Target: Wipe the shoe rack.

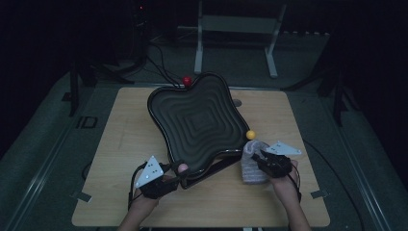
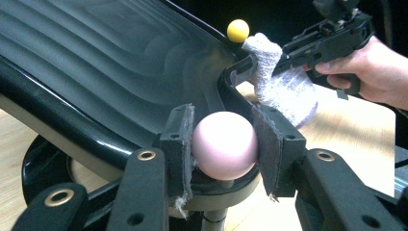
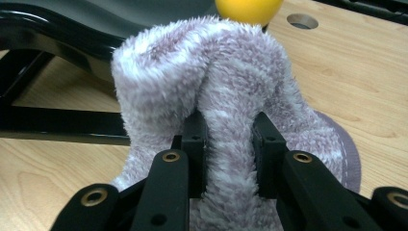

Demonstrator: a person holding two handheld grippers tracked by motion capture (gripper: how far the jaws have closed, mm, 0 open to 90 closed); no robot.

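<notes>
One ridged black tray (image 1: 199, 120), tilted, bare inside

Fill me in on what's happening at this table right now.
A person works at a wooden table with a gripper in each hand. The left gripper is shut on a pink ball-shaped knob at the near edge of a black wavy tray, which sits tilted on a stand. The right gripper is shut on a fluffy white-and-lilac cloth, holding it against the tray's rim beside a yellow knob. A red knob sits at the far corner.
</notes>
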